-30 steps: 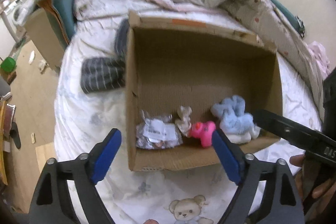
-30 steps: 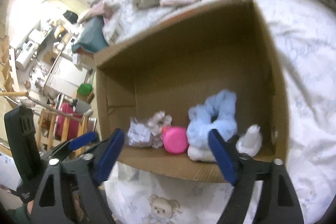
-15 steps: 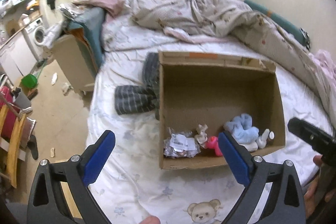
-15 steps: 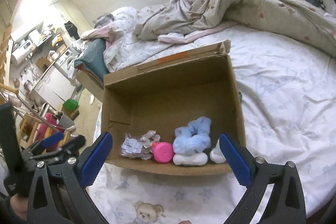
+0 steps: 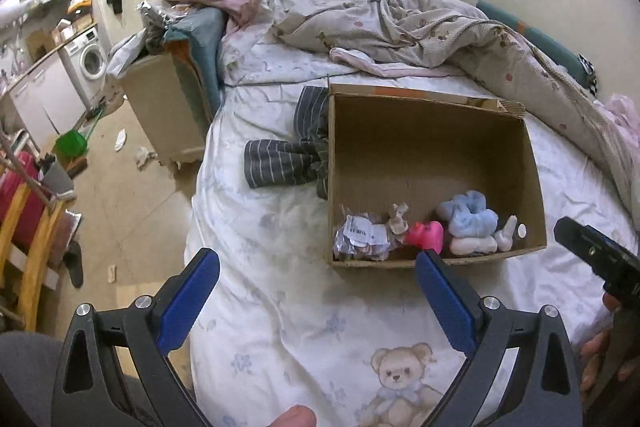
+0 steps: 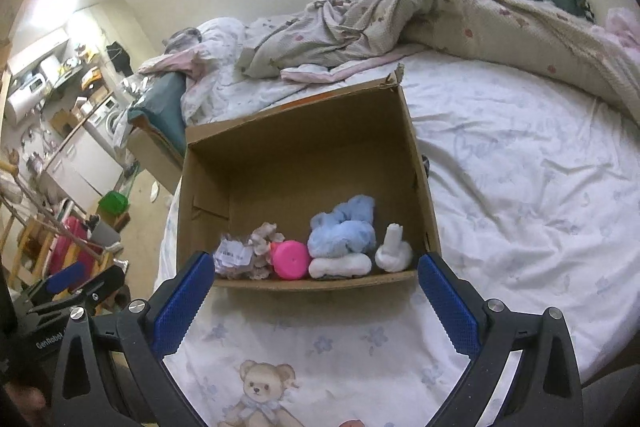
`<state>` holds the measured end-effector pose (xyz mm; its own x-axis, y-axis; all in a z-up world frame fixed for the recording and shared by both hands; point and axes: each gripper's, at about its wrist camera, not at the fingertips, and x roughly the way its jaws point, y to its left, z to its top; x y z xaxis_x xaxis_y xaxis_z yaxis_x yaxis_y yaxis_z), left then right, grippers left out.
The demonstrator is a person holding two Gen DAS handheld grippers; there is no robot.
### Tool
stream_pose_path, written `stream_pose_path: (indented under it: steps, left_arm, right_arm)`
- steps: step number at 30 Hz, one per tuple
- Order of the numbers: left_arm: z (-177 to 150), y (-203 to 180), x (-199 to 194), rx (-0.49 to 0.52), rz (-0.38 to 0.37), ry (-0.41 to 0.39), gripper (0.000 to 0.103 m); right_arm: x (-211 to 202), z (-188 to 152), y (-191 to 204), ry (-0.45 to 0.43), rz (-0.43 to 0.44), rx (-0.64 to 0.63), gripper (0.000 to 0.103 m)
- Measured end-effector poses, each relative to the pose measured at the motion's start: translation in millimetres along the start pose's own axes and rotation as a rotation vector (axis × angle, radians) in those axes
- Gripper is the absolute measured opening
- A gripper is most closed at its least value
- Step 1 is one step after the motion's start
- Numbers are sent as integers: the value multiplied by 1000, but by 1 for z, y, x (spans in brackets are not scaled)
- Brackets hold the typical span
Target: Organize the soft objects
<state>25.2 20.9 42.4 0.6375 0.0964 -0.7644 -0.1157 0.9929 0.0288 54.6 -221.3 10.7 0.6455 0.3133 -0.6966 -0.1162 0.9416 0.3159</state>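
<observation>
An open cardboard box (image 5: 432,147) (image 6: 296,155) lies on the bed. Along its near wall sit a clear plastic packet (image 5: 360,237) (image 6: 232,257), a small beige soft toy (image 5: 398,219) (image 6: 264,241), a pink toy (image 5: 426,233) (image 6: 292,259), a blue fluffy item (image 5: 468,217) (image 6: 344,225) on white rolled socks (image 5: 472,245) (image 6: 340,265), and another white sock (image 5: 506,233) (image 6: 394,253). My left gripper (image 5: 316,291) is open and empty, held back from the box over the sheet. My right gripper (image 6: 312,293) is open and empty, just in front of the box.
A dark striped garment (image 5: 288,159) lies on the bed left of the box. A rumpled quilt (image 5: 420,23) (image 6: 420,15) lies behind it. The bed's left edge drops to a cluttered floor with a wooden cabinet (image 5: 168,111) and a green dustpan (image 5: 71,143).
Both grippers have pulled back and up from the box, so it looks smaller and farther. The items in the box have not moved.
</observation>
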Motion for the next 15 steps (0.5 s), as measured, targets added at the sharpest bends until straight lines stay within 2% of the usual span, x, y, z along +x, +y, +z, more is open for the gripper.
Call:
stream_pose_path:
  steps: [8, 15]
  left_arm:
    - [-10, -1, -10, -2, -73, -31, 101]
    - [-9, -5, -2, -10, -65, -21, 101]
  right_arm:
    - [-11, -12, 15, -48, -36, -91, 103]
    - [-2, -15, 22, -36, -72, -135, 103]
